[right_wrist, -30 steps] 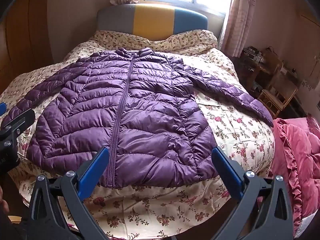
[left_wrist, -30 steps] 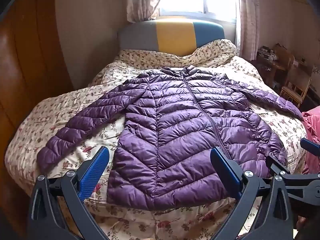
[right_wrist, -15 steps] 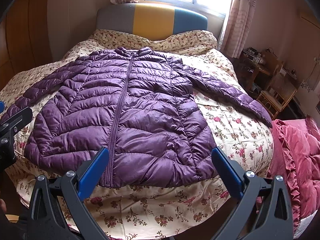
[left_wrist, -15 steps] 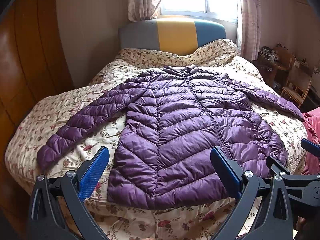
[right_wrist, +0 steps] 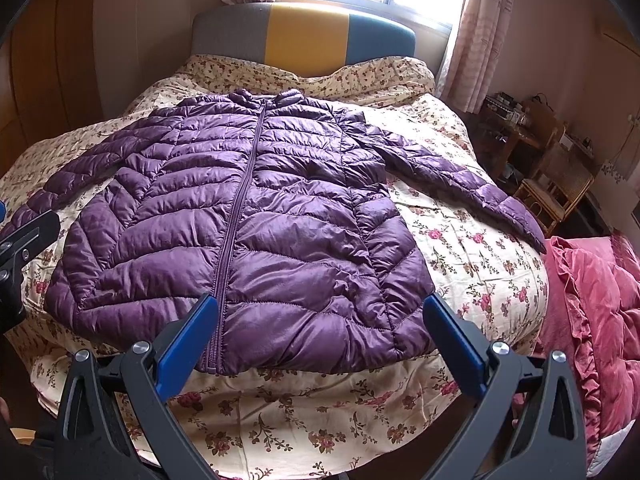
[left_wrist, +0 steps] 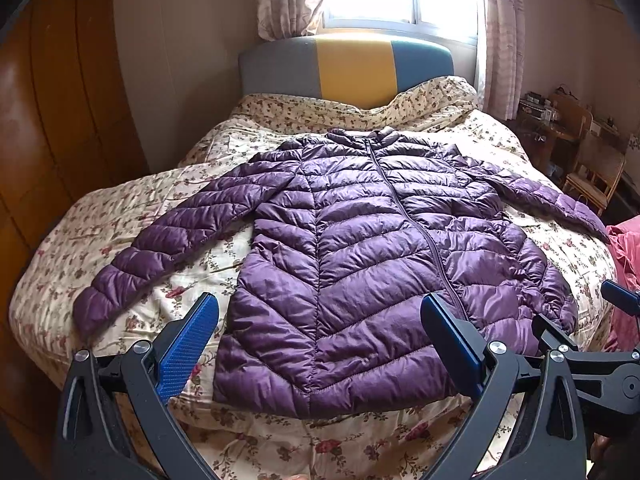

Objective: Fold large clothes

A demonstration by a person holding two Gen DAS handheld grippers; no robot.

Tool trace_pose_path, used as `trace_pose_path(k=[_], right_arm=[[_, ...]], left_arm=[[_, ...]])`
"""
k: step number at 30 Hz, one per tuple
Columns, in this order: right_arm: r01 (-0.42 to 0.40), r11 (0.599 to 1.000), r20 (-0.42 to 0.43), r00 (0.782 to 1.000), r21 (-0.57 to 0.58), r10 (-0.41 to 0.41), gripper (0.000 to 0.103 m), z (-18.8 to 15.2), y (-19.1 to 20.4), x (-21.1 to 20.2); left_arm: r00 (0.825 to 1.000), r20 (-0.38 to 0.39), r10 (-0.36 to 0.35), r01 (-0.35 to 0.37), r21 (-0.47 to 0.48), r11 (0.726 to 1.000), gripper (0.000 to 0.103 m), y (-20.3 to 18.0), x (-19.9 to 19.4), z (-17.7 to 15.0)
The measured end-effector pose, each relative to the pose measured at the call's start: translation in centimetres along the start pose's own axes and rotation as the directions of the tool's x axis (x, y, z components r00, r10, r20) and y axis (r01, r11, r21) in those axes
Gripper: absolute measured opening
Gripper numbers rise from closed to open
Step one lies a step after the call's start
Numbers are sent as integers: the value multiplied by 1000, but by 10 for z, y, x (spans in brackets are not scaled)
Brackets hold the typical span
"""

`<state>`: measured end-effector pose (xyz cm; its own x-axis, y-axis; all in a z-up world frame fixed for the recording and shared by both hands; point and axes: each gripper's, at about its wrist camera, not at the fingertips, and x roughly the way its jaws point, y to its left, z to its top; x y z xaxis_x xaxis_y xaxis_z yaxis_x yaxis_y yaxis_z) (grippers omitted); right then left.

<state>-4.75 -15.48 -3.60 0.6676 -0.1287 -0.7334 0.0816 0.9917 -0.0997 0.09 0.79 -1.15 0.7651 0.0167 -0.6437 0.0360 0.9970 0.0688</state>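
The purple jacket [left_wrist: 360, 264] lies flat, zipped, sleeves spread, across the flowered bed [left_wrist: 280, 432], hem near its foot edge. Left gripper [left_wrist: 320, 344] and right gripper [right_wrist: 320, 344] hover above that edge, jaws wide apart, holding nothing.

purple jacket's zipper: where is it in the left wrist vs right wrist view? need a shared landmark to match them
Left wrist: the zipper runs right of centre, from the collar down toward the right finger of the left claw.
Right wrist: the zipper runs left of centre, ending by the left finger of the right claw.
Shared landmark: the headboard's yellow panel, behind the jacket collar.
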Motion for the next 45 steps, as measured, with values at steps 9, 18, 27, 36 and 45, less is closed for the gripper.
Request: trace_pose_path(k=[9, 18, 27, 36, 45], right_arm=[[-6, 1000, 0, 1000, 11, 6, 101, 0, -1, 3], [0, 999, -5, 1000, 39, 0, 101, 5, -5, 9], [11, 998, -23, 1000, 68, -9, 101, 15, -11, 23], [33, 996, -65, 998, 83, -27, 101, 24, -19, 49], [92, 987, -122, 990, 128, -76, 101, 42, -51, 93]], left_arm=[[1000, -13, 2, -2, -8, 1000, 100, 2, 6, 1], [1000, -31, 3, -4, -18, 1000, 100, 5, 13, 1], [999, -53, -4, 3, -20, 1000, 100, 7, 23, 4], [996, -85, -9, 6, -29, 1000, 100, 9, 42, 9], [993, -117, -17, 14, -28, 1000, 100, 6, 73, 22]])
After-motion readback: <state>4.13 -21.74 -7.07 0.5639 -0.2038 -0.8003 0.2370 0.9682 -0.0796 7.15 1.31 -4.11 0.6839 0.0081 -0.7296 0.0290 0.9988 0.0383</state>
